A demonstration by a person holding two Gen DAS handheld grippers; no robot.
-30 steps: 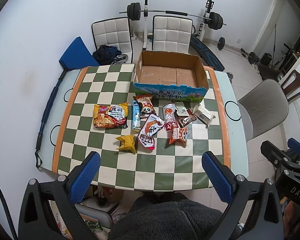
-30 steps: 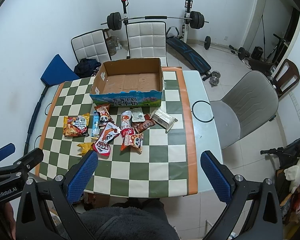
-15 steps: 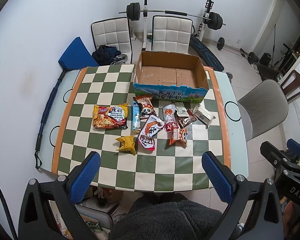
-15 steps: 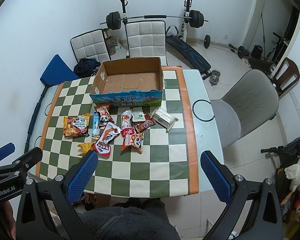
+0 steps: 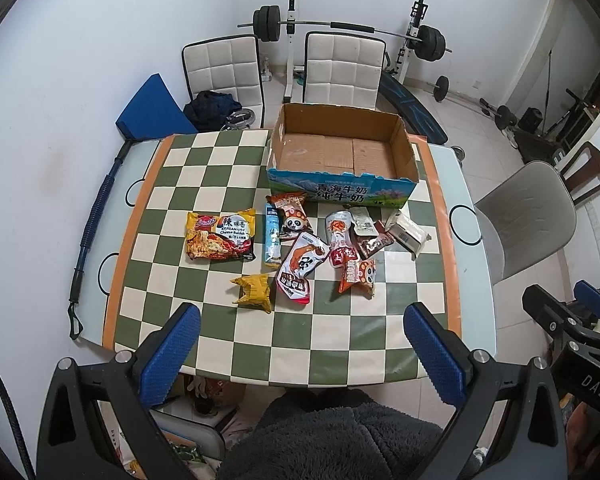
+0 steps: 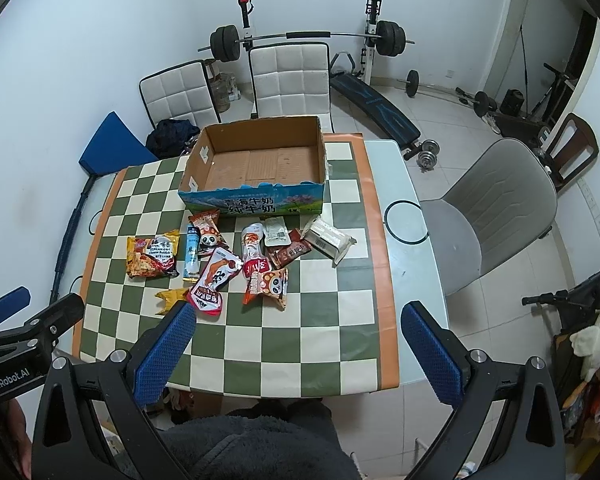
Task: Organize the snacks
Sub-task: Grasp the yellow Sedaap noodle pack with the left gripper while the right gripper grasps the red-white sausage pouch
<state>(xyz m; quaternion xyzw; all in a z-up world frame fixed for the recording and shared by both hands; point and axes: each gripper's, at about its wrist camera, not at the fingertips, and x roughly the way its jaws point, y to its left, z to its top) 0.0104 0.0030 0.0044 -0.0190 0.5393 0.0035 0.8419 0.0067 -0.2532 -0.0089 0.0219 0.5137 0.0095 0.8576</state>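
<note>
Fig. legend, operator's view. Progress: nothing packed yet, in my judgement. The cardboard box (image 5: 342, 152) sits at the far side of the checkered table (image 5: 204, 184), open top up, floor bare; every snack lies loose on the cloth in front of it, so all picks are left to do.

L gripper (image 5: 300, 350): I hold it above the near table edge, fingers wide apart, nothing between them. R gripper (image 6: 298, 348): same, fingers spread, empty, also over the near edge.

Snack layout, left to right (L view): noodle pack (image 5: 220, 236), long axis approx. across the table; blue tube (image 5: 273, 236), long axis running near-to-far, top end toward the box; panda pouch (image 5: 292, 216) touching the tube; fox pouch (image 5: 300, 268), tilted, long axis diagonal; yellow packet (image 5: 254, 292), crumpled, nearest me. Right cluster: red pouch (image 5: 340, 236), long axis toward the box, overlapping its neighbours; orange panda pack (image 5: 358, 276); clear wafer pack (image 5: 407, 232), angled, just beside the box's right corner.
</note>
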